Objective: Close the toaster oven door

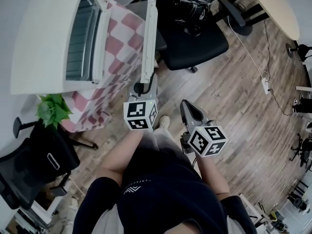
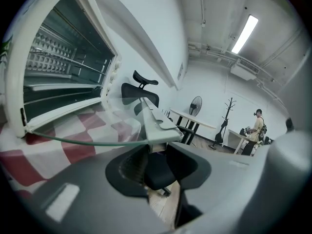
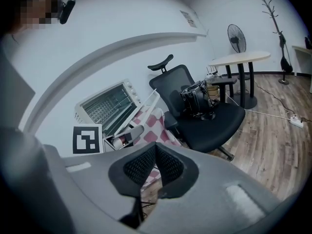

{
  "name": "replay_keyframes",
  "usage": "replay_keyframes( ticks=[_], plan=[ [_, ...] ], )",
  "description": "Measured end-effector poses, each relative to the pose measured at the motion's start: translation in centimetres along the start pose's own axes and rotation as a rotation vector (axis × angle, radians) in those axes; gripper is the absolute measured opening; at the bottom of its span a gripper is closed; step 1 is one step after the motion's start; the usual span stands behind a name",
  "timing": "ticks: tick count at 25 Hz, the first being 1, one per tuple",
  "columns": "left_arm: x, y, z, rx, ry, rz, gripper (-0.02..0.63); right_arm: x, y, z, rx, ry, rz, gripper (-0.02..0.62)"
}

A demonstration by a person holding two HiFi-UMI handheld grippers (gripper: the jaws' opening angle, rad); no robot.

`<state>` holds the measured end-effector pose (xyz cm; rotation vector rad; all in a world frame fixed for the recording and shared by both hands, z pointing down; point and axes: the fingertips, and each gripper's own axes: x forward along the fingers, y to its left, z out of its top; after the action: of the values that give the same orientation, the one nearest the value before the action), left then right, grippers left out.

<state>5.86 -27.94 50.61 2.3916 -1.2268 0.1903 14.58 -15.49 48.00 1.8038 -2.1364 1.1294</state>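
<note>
- Toaster oven [image 1: 39,38] sits on a red-and-white checked cloth [image 1: 122,50]. Its door [image 1: 148,38] is swung out and down toward the person and the mouth is open, so the closing is not yet done.
- Left gripper [image 1: 142,88] is at the near end of the door's handle [image 2: 158,126], coming in from below and outside. This is likely so that a lift swings the door up on its hinge.
- In the left gripper view its jaws stand partly apart, with the handle's end bracket at the gap. Neither pad visibly presses on it. It reads as a prop from beneath rather than a pinch.
- Right gripper [image 1: 190,112] hangs aside over the floor, well apart from the oven. Its jaws are closed tip to tip on nothing. It is probably kept clear of the door's swing.
- Count, task items: one oven, one door, one handle.
- Count, tools: two grippers, each with one marker cube [image 1: 140,115].
- Count, surroundings:
  - Two black office chairs. One [image 1: 195,43] is just beyond the door with a dark bag [image 1: 194,6] on its seat; the other [image 1: 29,169] is at lower left.
  - One potted plant [image 1: 52,110].
</note>
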Motion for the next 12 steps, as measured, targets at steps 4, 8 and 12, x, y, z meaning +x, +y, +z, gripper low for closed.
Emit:
replay_keyframes(
  ticks=[4, 8, 12],
  plan=[
    [-0.8, -0.2, 1.9, -0.038, -0.013, -0.009, 0.124, -0.3, 0.4, 0.8, -0.012, -0.015, 0.019, 0.003],
    [-1.7, 0.0, 4.0, -0.052, -0.041, -0.021, 0.124, -0.4, 1.3, 1.6, -0.035, -0.034, 0.045, 0.003],
    [-2.9, 0.4, 6.0, -0.106, -0.086, -0.036, 0.124, -0.6, 2.5, 2.9, -0.033, -0.062, 0.090, 0.003]
  ],
)
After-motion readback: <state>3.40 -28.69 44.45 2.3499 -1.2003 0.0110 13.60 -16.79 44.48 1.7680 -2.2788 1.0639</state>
